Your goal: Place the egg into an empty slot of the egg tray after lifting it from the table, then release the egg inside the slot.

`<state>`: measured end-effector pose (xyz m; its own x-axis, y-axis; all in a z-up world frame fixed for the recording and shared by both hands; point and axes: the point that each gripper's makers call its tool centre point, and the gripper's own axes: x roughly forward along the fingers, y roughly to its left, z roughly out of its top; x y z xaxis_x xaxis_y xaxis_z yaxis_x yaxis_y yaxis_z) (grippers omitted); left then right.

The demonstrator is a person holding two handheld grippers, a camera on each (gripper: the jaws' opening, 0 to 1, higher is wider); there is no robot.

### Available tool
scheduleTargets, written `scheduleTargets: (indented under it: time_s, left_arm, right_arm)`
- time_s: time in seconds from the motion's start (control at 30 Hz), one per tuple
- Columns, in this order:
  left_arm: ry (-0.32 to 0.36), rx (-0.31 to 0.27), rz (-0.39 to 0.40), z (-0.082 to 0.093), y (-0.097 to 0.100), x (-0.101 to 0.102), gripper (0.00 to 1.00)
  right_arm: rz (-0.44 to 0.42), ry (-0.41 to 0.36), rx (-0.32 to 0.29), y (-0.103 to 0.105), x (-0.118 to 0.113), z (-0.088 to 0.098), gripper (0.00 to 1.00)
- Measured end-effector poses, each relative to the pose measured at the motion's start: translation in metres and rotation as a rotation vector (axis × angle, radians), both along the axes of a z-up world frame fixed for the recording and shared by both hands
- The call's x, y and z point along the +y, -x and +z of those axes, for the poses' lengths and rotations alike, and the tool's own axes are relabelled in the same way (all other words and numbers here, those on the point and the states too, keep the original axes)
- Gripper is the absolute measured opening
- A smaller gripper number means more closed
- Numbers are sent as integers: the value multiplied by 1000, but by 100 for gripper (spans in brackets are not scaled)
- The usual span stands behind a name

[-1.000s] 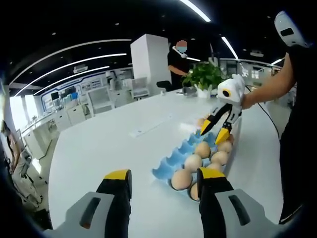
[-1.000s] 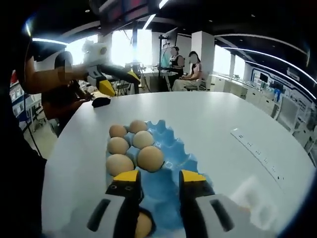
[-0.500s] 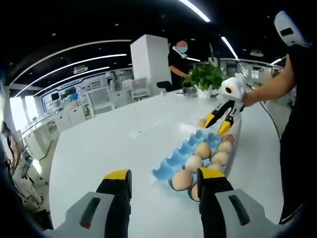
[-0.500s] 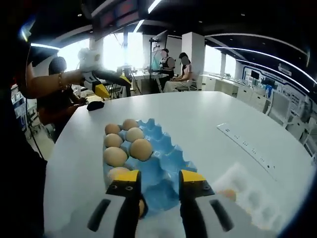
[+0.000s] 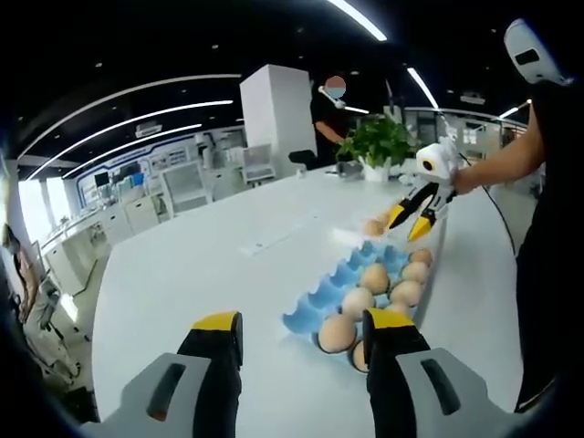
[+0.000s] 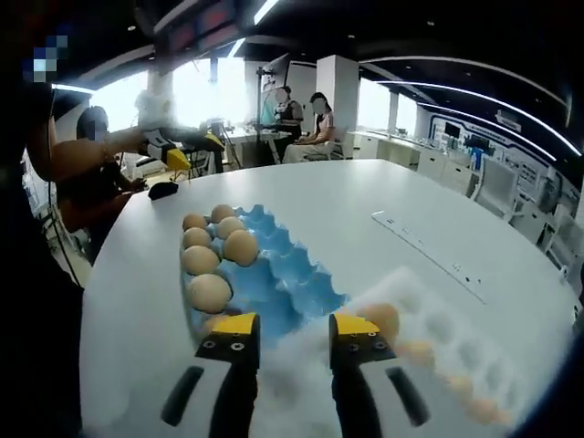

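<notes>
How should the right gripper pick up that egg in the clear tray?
Grip the egg across its rounded middle, coming straight down from above. It sits in a cup of the clear tray, so only its top half shows. The right gripper is open just before it.

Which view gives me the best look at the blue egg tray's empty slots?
The right gripper view: the blue egg tray lies lengthwise, its empty slots open beside the eggs. The left gripper view shows it smaller and oblique.

Bright ceiling strips, window glare, fisheye bending, blurred near edges.
</notes>
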<state>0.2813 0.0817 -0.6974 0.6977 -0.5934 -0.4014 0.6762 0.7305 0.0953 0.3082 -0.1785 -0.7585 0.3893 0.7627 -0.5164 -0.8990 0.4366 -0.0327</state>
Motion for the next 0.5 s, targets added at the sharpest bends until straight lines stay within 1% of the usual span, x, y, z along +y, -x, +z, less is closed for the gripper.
scheduleTargets:
  time_s: [0.07,0.23,0.37,0.5]
  left_arm:
    - [-1,3,-1,-1,0,-1,53]
    - [3,1,-4,-1,0,-2,53]
    - [2,-1,-3,0,0,-1,53]
    - [1,-1,-2,1,1,-2,53]
  right_arm:
    - [-27,7,-1,-3,-12,0,31]
    - [-80,9,-2,-7,-32,1,31]
    - [-113,4,-2,-8,-44,1,31]
    - [-120,15,-5,-6,-50,0,31]
